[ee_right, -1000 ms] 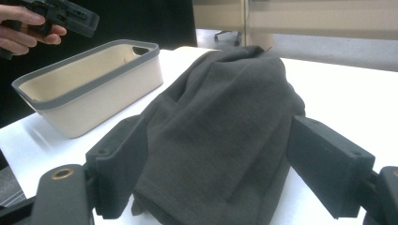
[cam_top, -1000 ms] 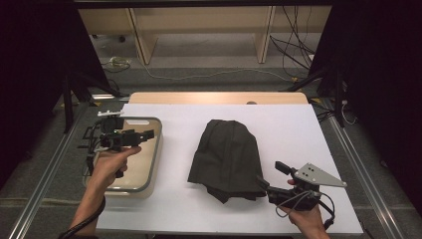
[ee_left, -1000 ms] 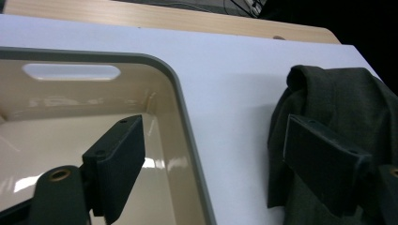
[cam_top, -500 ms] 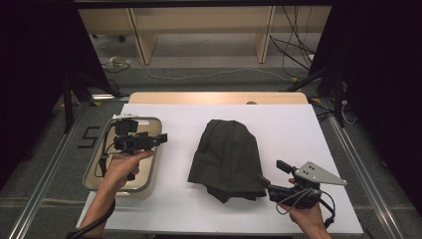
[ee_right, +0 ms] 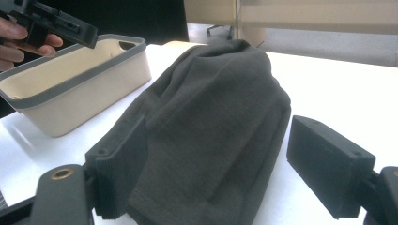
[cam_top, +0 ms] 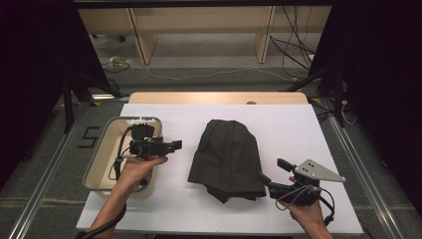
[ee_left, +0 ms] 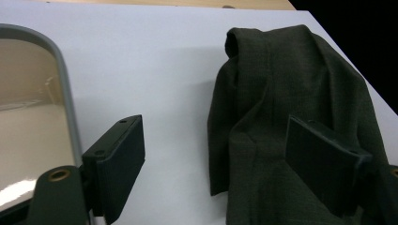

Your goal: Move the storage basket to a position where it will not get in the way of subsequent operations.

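Dark cloth [cam_top: 226,155] lies mid-table, white surface free around it. Left gripper [cam_top: 171,146], jaws wide and empty, hovers over the tub's [cam_top: 98,152] right rim; right gripper [cam_top: 271,172], equally wide and empty, sits at the cloth's near-right edge.

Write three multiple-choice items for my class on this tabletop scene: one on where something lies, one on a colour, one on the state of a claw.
1. Where is the bin relative to the cloth in the high view?
A. To its left
B. To its right
C. On top of it

2. What colour is the cloth?
A. Bright red
B. Dark, near black
C. Yellow

3. How does the right claw stand?
A. Shut on the bin's rim
B. Shut on nothing
C. Open at the cloth's near edge

Key: 1 A, the bin sits at the white table's left side. 2 B, the cloth is dark in every view. 3 C, the right gripper view shows its jaws spread wide, cloth between them.
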Available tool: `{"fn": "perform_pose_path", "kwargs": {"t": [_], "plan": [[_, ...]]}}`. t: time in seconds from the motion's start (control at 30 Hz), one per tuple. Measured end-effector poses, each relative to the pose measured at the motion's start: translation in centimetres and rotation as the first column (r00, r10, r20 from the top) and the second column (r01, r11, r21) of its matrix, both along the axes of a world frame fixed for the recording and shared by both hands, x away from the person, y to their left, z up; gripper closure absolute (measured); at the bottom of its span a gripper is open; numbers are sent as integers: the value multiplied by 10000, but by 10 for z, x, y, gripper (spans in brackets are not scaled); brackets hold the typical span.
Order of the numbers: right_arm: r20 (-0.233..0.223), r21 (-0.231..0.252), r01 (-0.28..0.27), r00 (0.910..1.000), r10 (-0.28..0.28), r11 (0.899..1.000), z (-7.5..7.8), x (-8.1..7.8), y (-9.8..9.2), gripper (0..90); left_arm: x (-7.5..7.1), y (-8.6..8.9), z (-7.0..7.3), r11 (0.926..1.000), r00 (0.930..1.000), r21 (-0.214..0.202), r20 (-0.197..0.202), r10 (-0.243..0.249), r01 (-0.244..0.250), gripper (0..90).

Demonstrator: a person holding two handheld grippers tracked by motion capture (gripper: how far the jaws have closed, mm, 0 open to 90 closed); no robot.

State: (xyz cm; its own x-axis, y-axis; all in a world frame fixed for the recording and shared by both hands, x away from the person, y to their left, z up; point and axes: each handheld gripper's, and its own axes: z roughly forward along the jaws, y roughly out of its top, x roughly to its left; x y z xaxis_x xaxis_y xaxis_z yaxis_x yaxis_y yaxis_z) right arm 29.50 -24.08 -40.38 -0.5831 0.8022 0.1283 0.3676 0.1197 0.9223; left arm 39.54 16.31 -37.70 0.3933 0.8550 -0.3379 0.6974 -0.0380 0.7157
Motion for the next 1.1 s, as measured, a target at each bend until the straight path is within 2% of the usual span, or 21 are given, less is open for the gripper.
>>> {"fn": "perform_pose_path", "kwargs": {"t": [0.27,0.77,1.1], "plan": [[-48,-120,-4,10000,3,9999,-2,6,1,216,-3,-16,-8,9995,9995,65,-75,-311,312,207],[-302,-333,140,9994,-150,9993,-6,24,0,221,-7,-40,-25,9955,9964,493,-295,-800,813,207],[-679,-629,163,9975,-206,9979,-13,40,3,223,-7,-54,-40,9912,9933,791,-558,-1017,1059,206]]}}
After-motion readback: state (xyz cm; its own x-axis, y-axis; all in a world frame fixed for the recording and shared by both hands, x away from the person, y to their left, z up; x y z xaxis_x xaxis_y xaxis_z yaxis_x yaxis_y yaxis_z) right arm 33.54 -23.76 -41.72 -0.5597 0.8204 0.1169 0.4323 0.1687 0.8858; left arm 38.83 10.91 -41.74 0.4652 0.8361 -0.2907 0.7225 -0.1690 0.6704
